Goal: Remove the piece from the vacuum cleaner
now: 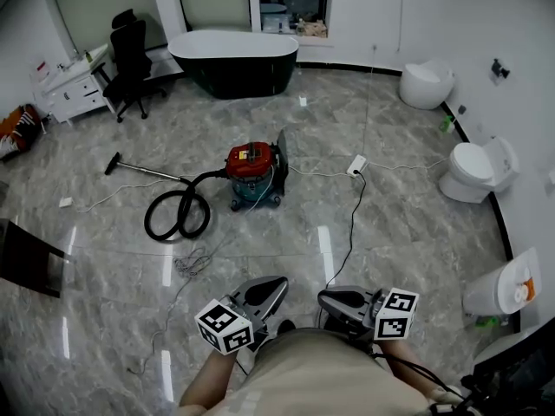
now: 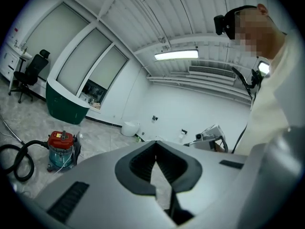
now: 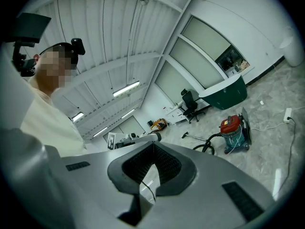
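My left claw (image 2: 156,146) is closed, its pads meeting at the tip with nothing between them. My right claw (image 3: 153,146) is the same, shut and empty. Both hang low in front of my body, side by side, pointing out across the floor (image 1: 416,241).

The vacuum cleaner (image 1: 253,177) stands well ahead of both claws, a red-topped canister on a blue drum, upright on the glossy tiles. A black hose (image 1: 178,216) leaves its left side and lies in a loose coil just beside it. From the coil a thin wand (image 1: 147,171) runs off to the left and ends in a small floor nozzle (image 1: 113,162). A pale cord runs from the canister's right side to a socket block (image 1: 356,165).

Which piece is meant I cannot tell from here; my guess is the hose at its canister end, or the wand. The hose should be light, ribbed and floppy, so a grip mid-length would only drag the coil. I'd take the stiff cuff right at the joint. The canister looks fairly heavy but seems to sit on a rolling base, so it may creep when pulled. I'd steady its top with one claw and pull with the other. The wand looks rigid, smooth and probably slippery, so it is best held close to its joint.
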`<state>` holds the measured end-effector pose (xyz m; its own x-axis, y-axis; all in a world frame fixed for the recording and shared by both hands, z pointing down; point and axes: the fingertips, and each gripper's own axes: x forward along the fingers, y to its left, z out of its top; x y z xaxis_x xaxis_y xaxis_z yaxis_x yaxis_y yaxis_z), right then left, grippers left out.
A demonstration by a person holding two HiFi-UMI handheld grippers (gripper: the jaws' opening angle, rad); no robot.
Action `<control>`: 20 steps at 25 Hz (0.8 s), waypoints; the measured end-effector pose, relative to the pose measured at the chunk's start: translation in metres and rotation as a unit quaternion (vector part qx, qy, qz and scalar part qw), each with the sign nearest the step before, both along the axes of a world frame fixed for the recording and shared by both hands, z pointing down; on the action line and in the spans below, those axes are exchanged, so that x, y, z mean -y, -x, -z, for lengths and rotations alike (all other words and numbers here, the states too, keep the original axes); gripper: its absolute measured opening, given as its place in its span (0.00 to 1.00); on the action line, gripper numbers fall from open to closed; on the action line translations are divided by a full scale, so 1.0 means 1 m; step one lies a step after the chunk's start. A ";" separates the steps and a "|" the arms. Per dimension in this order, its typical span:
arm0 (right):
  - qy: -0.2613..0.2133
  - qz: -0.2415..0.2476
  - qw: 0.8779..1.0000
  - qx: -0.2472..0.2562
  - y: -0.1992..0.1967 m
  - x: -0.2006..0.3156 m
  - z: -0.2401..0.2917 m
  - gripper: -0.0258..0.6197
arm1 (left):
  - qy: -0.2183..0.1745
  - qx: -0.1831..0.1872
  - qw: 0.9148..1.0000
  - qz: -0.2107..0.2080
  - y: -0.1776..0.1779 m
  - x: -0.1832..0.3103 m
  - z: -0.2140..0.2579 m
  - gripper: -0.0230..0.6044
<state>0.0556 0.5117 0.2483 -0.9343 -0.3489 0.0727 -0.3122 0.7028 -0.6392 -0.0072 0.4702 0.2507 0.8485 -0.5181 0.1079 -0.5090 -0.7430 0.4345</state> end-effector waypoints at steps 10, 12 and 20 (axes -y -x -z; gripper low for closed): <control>-0.005 0.044 0.998 0.052 -0.047 0.057 0.005 0.04 | 0.001 0.059 0.998 0.033 -0.050 0.039 0.001 0.04; -0.023 0.054 0.997 0.056 -0.064 0.068 0.010 0.04 | -0.005 0.078 0.996 0.033 -0.069 0.051 0.004 0.04; -0.016 0.075 0.993 0.088 -0.140 0.114 0.003 0.04 | -0.018 0.131 0.990 0.042 -0.156 0.090 0.003 0.04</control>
